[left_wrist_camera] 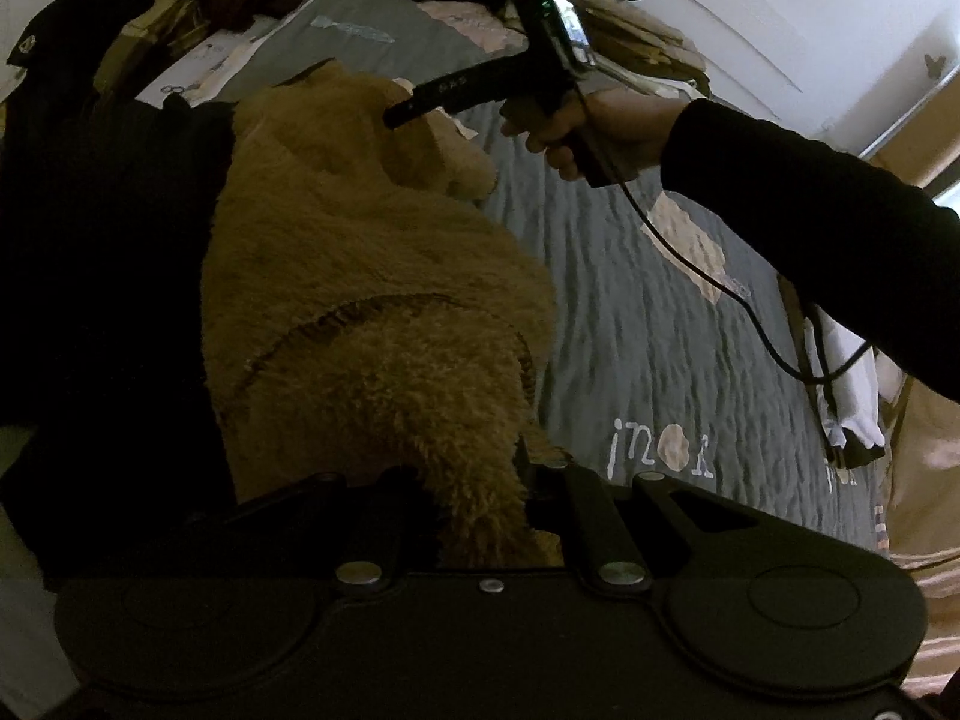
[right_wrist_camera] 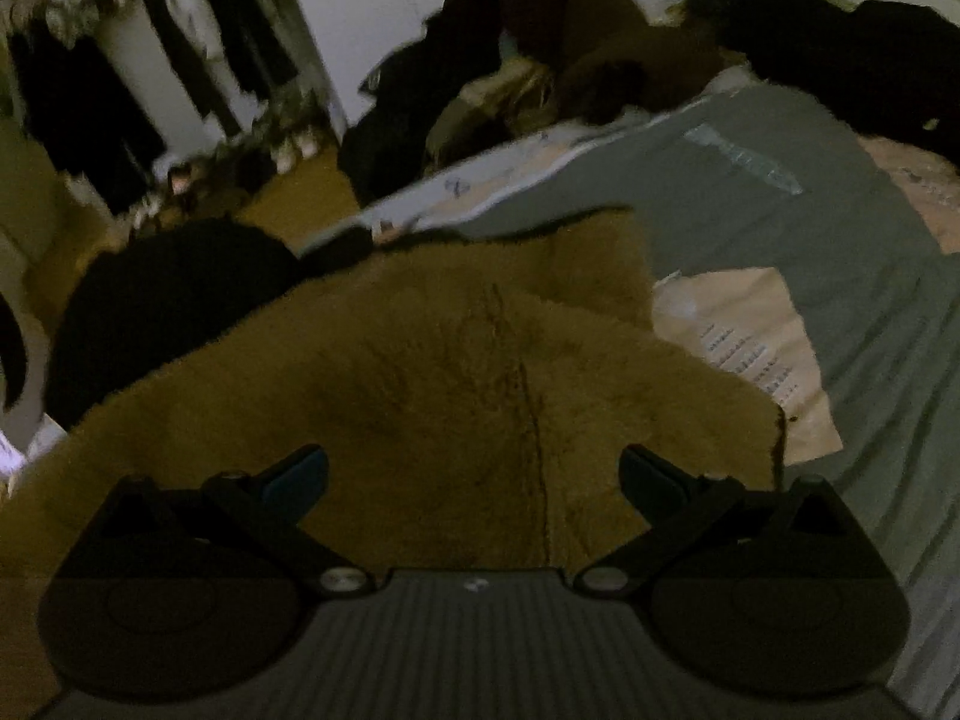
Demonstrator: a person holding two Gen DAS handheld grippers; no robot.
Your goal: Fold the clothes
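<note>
A fuzzy tan garment (left_wrist_camera: 360, 276) lies on the grey bed cover (left_wrist_camera: 630, 312). My left gripper (left_wrist_camera: 480, 492) is shut on the near edge of this garment, which bunches up between its fingers. In the left wrist view the right gripper (left_wrist_camera: 402, 111) is held by a hand over the garment's far end, fingertips touching the fleece. In the right wrist view the tan garment (right_wrist_camera: 468, 372) fills the middle, and my right gripper (right_wrist_camera: 474, 474) is open just above it with nothing between its fingers.
A black garment (left_wrist_camera: 102, 300) lies to the left of the tan one. Dark clothes (right_wrist_camera: 600, 60) are piled at the far end of the bed. A paper sheet (right_wrist_camera: 750, 348) lies on the bed cover (right_wrist_camera: 810, 210). Clothes hang on a rack (right_wrist_camera: 90, 90) at the left.
</note>
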